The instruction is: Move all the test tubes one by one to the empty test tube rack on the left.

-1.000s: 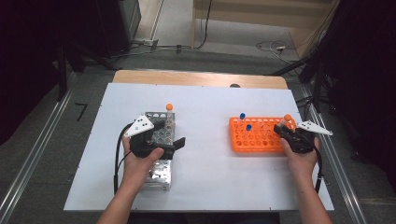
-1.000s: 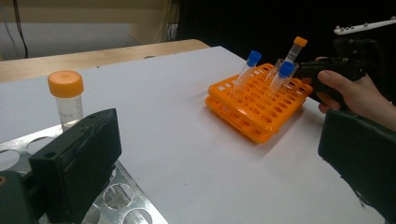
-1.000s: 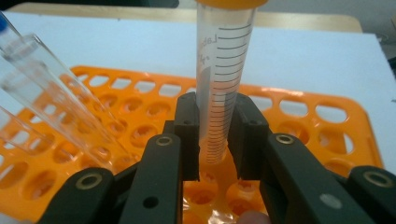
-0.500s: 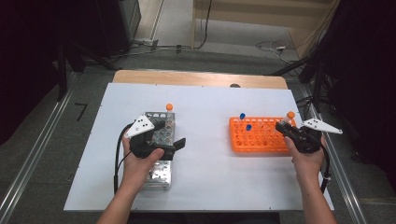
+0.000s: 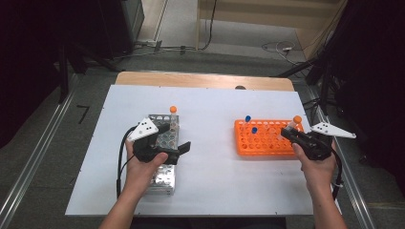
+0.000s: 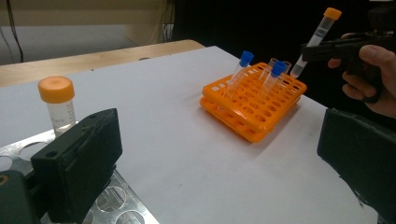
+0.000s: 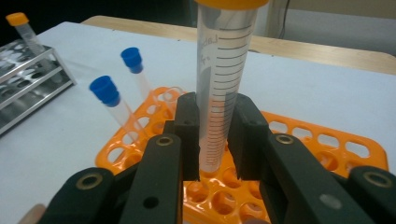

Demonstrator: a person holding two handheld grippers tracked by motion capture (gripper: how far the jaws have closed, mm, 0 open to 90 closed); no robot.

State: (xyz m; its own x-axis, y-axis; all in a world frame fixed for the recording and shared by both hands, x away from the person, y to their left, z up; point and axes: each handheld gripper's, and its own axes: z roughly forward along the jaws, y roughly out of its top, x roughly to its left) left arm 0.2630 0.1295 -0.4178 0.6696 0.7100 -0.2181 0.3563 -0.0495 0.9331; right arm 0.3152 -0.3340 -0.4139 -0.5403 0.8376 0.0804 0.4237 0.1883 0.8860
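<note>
My right gripper [image 5: 292, 135] is shut on a clear graduated tube with an orange cap [image 5: 296, 121], held upright and lifted clear above the right end of the orange rack [image 5: 260, 145]. In the right gripper view the jaws clamp the tube [image 7: 219, 88] at its lower part. Two blue-capped tubes [image 5: 248, 119] [image 5: 254, 130] lean in the orange rack's left part. My left gripper [image 5: 173, 138] stands open over the metal rack [image 5: 162, 179], nothing between its jaws. An orange-capped tube [image 6: 57, 103] stands in that rack's far end.
The white table top [image 5: 210, 114] lies bare between the two racks. A wooden strip [image 5: 200, 79] runs along its far edge. Dark equipment and cables surround the table on the floor.
My right gripper has risen a little and shifted right, carrying the orange-capped tube up from the orange rack. The left hand has stayed still.
</note>
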